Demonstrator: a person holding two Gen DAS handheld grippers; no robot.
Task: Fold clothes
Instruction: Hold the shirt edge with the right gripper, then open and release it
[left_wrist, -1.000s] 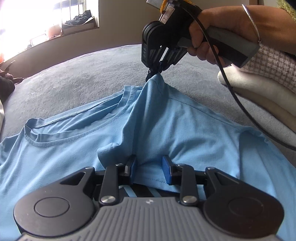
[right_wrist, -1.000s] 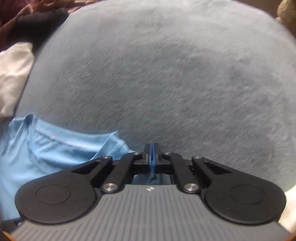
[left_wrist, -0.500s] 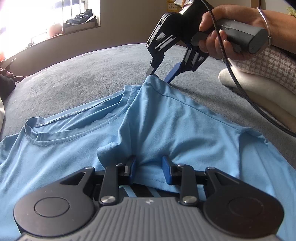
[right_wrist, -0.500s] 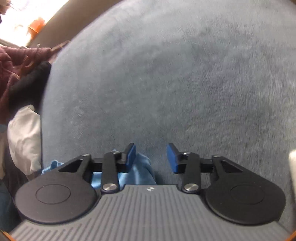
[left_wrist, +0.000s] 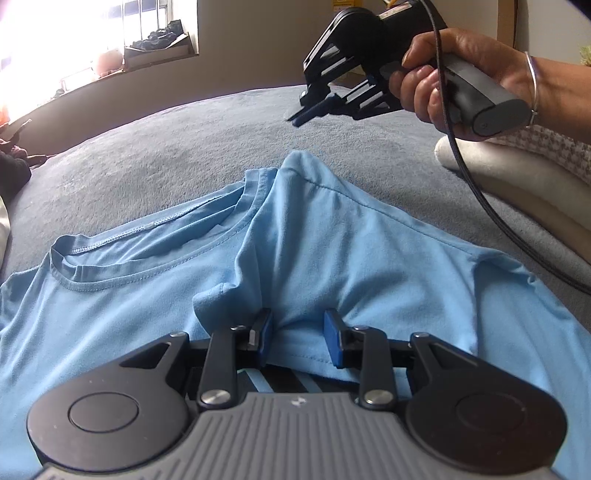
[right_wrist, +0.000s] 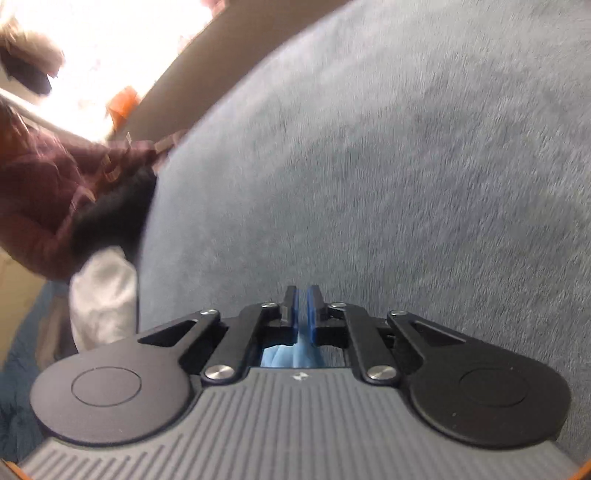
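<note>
Left gripper (left_wrist: 297, 341) fingers pinch the soft blue T-shirt (left_wrist: 332, 243) (plush grey bedspread (left_wrist: 184, 155) beneath); right gripper (right_wrist: 302, 308) clenched, empty.

light blue t-shirt (left_wrist: 332, 236) on grey-blue fuzzy blanket (left_wrist: 155, 162), both grippers black/grey with blue pads (left_wrist: 264, 338), cream cushion (left_wrist: 517, 184) far right, houndstooth-check sleeve (left_wrist: 554, 144), maroon and black clothes (right_wrist: 55, 192) plus white cloth (right_wrist: 103, 295) far left

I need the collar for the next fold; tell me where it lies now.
In the left wrist view the collar lies left of centre on the blue shirt, which is spread on the grey blanket; its right end runs up to the shirt's raised peak below the right gripper.
</note>
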